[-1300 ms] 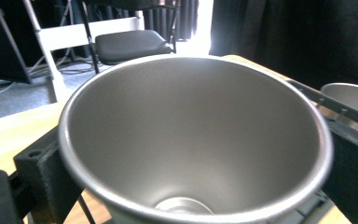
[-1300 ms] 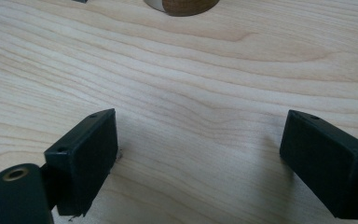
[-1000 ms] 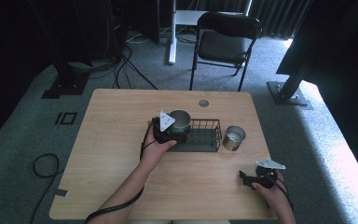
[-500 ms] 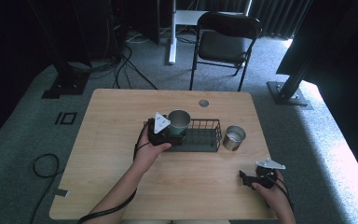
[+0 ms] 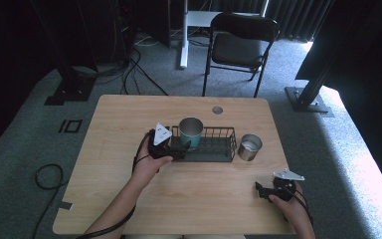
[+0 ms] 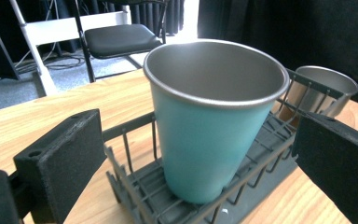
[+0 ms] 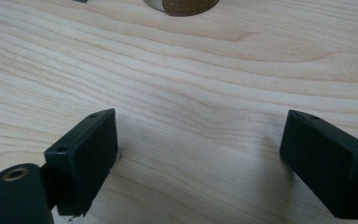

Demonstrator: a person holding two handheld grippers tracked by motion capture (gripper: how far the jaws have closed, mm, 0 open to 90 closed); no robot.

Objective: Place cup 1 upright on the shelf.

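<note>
left tongs (image 5: pixel 179 149) at the 9 o'clock end of the wire rack (image 5: pixel 219 148), jaws spread wide, flanking but not touching the teal cup (image 5: pixel 191 132) standing upright in the rack. steel cup (image 5: pixel 250 147) just beside the rack at 3 o'clock. right tongs (image 5: pixel 261 189) wide open, empty, low over bare counter (image 5: pixel 119 119) at 5 o'clock.

Matt teal metal cup (image 6: pixel 212 135) (bare brushed rim) in wire basket (image 6: pixel 135 186) on pale wood-grain table (image 7: pixel 214 70).
</note>
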